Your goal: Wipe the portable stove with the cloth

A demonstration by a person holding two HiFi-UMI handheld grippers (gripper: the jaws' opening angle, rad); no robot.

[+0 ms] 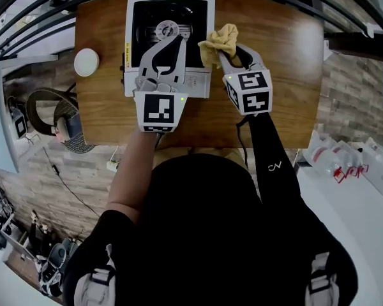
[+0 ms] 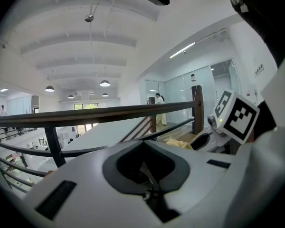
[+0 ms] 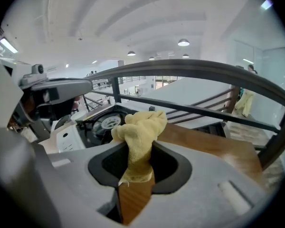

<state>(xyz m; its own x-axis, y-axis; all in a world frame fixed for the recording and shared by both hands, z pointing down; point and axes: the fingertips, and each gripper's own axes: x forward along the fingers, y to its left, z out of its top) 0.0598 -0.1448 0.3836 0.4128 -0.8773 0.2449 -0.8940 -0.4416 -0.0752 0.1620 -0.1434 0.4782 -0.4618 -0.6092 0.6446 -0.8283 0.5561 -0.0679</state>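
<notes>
Looks like the very start of the job: cloth picked up, no real wiping yet. Clamped tight in the right gripper (image 1: 223, 56): the yellow cloth (image 1: 219, 39), bunched into a wad that pokes out past the tips. Sits right at the right-hand edge of the portable stove (image 1: 140, 18), over at the far side of the wooden table (image 1: 102, 107). Can't tell whether touching the stove or just above it.

Left gripper (image 1: 170, 40) closed with nothing in it, parked over the burner in the middle of the stove. Hard to say if resting on it or hovering.

Next up, probably: press the wad down onto the black top and drag it across. Worth moving the left one off the burner first, or using it to steady the white body. Watch for snagging on the burner ring.

Container-wise, not much. Just a round white thing (image 1: 86, 62) off to the left, well apart from the stove. Dish or lid, no idea, and nothing visible in it.
</notes>
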